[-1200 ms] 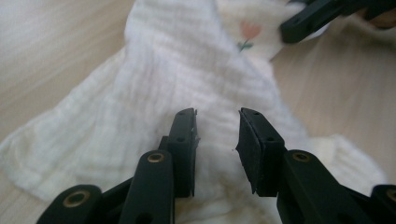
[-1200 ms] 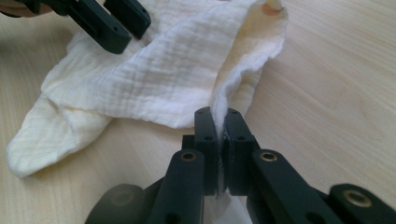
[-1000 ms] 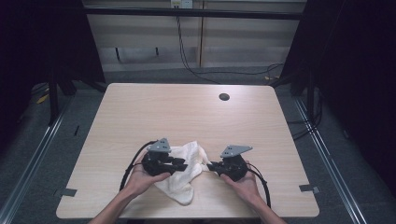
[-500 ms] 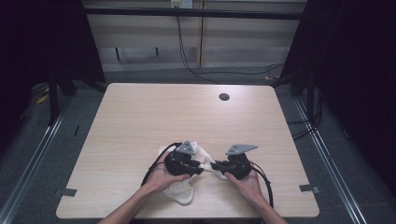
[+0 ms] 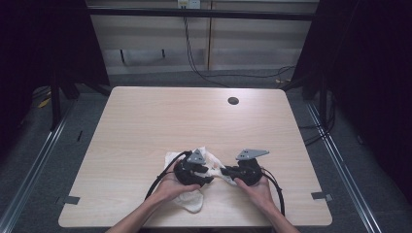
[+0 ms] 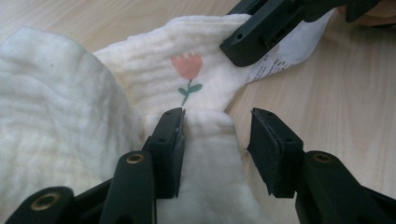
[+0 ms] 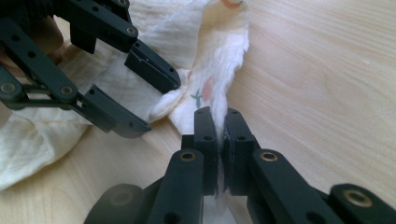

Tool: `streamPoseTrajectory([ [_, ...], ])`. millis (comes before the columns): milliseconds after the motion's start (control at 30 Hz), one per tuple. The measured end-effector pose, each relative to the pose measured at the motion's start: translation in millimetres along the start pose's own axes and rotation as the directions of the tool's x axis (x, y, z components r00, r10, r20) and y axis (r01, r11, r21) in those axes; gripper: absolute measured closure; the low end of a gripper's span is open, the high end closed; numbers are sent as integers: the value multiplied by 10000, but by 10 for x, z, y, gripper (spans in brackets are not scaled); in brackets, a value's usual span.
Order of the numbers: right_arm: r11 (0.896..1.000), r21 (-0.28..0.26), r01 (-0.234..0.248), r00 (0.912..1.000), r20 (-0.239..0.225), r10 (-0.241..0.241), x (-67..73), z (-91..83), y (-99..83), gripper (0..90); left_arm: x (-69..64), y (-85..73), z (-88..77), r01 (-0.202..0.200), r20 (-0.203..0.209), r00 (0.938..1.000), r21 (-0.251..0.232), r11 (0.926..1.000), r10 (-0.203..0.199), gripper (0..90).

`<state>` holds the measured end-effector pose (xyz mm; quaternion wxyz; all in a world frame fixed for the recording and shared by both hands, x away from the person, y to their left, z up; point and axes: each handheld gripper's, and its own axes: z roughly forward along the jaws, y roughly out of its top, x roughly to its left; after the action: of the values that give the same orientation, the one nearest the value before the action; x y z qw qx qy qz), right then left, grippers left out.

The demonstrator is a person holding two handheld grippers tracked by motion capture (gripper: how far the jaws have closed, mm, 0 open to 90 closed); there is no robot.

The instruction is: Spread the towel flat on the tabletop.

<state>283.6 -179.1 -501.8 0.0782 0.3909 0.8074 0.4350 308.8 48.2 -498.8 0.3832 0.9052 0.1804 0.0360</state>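
Note:
A cream muslin cloth [image 5: 190, 198] printed with small pink tulips lies bunched near the table's front edge. My right gripper [image 7: 217, 114] is shut on a thin edge of the cloth [image 7: 46, 135], next to a tulip. My left gripper [image 6: 217, 126] is open, and a raised fold of the cloth [image 6: 70, 107] stands between its jaws, touching the left pad. The right gripper [image 6: 275, 28] pinches the corner with a white label just beyond that fold. In the high view the left gripper [image 5: 211, 177] and the right gripper [image 5: 224, 171] meet tip to tip over the cloth.
The wooden table [image 5: 145, 126] has a round cable hole [image 5: 233, 101] at the back right. Black cables trail from both grippers toward the front edge. Dark metal framing and floor rails surround the table.
My left gripper has moved right across the cloth until it faces the right gripper. The cloth has bunched up between them. The right gripper has barely moved.

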Motion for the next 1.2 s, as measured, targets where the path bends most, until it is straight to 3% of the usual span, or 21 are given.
streamPoseTrajectory([
  [33, 10000, 7, 14, 10000, 90, -14, 7, -5, 4, 854, -46, -11, 10, -360, -463, 9983, -52, 9993, 357, 614],
  [67, 10000, 7, 14, 10000, 90, -14, 7, -5, 4, 854, -46, -11, 10, -360, -463, 9983, -52, 9993, 357, 647],
  [133, 9999, -100, -74, 10000, 33, 74, 11, -16, 14, 854, -60, -9, 13, -320, -691, 9971, -41, 9995, 317, 691],
  [200, 9999, -151, -58, 10000, 15, 58, 19, -22, 22, 854, -45, -25, 18, -11, -893, 9960, -311, 9995, -17, 737],
  [300, 9999, -119, -58, 10000, 37, 58, 4, -33, 19, 852, 22, -31, -10, 241, -543, 9982, -200, 9995, -251, 839],
  [433, 9999, -121, -99, 9999, 33, 99, -15, -48, 13, 849, 84, -44, -25, 810, 88, 9967, -402, 9959, -807, 849],
  [567, 9999, -129, -98, 9999, 24, 98, -29, -59, 13, 850, 98, -29, -89, 1055, 496, 9935, -550, 9929, -1028, 851],
  [700, 9995, -277, -153, 9999, -11, 152, -54, -100, 24, 851, 80, 21, -238, 1063, 812, 9919, -1038, 9889, -981, 853],
  [900, 9979, -617, -181, 9998, -82, 176, -77, -204, 61, 851, 116, 32, -470, 866, 991, 9925, -1519, 9846, -721, 854],
  [1067, 9955, -901, -279, 9996, -124, 269, -114, -284, 88, 852, 264, -59, -626, 1327, 936, 9887, -1863, 9735, -1168, 854],
  [1100, 9953, -934, -274, 9996, -134, 263, -119, -298, 88, 853, 303, -101, -693, 1431, 991, 9872, -2050, 9682, -1249, 853],
  [1133, 9953, -934, -274, 9996, -134, 263, -119, -298, 88, 853, 303, -101, -693, 1431, 991, 9872, -2050, 9682, -1249, 854],
  [1200, 9950, -974, -222, 9996, -198, 204, -107, -313, 99, 853, 337, -138, -763, 1649, 1035, 9840, -2244, 9605, -1448, 854],
])
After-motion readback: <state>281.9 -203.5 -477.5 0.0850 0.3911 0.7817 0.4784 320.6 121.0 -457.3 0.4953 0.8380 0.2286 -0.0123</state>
